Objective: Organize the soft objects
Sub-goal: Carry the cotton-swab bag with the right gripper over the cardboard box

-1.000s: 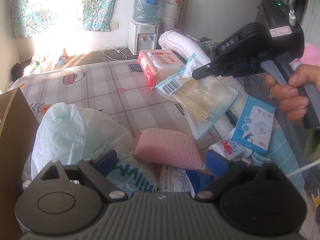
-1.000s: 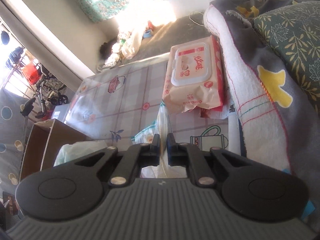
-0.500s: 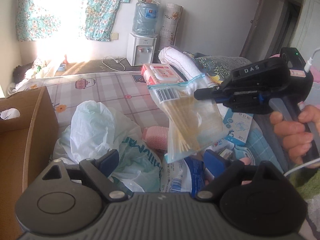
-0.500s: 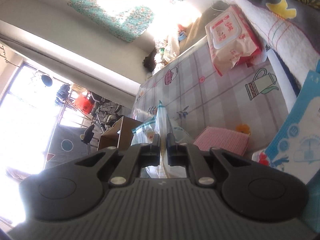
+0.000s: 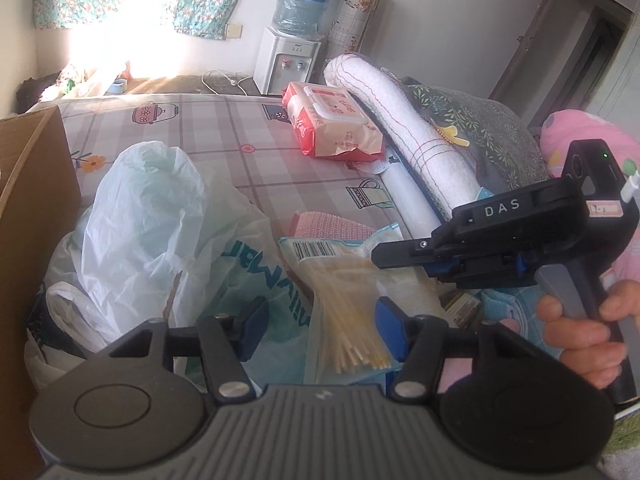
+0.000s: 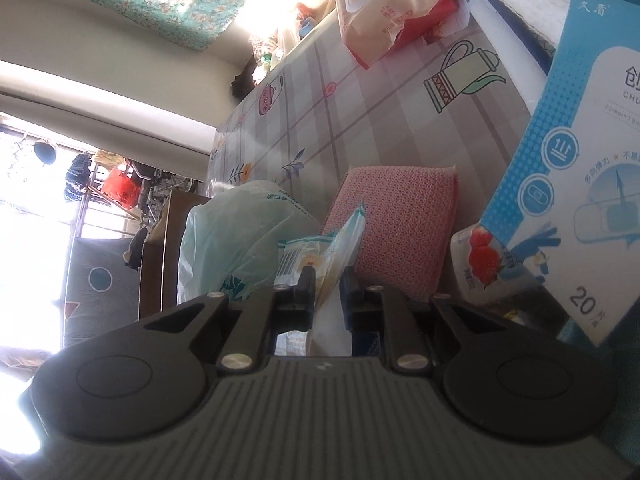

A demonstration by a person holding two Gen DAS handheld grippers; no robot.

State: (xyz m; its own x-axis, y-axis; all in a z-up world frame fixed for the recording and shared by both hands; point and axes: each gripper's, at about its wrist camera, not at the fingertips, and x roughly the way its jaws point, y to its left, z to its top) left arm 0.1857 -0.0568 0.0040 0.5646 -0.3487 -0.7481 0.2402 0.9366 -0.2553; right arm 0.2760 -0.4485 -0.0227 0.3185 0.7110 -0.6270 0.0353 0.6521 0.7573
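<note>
Crinkly clear plastic, the swab bag (image 5: 352, 300) is sagging between your spread left gripper (image 5: 320, 322) fingers; your right gripper (image 6: 327, 294), parted slightly, is loosely straddling its top edge. Light, slippery: you should be pinching that seam.

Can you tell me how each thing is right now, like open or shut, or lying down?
Left gripper: open, empty.
Right gripper: fingers parted around the cotton swab bag.
Cotton swab bag: lying on the pile.
Wet wipes pack: lid shut, lying flat.
Pink sponge: lying flat.
Plastic bag: crumpled.
</note>
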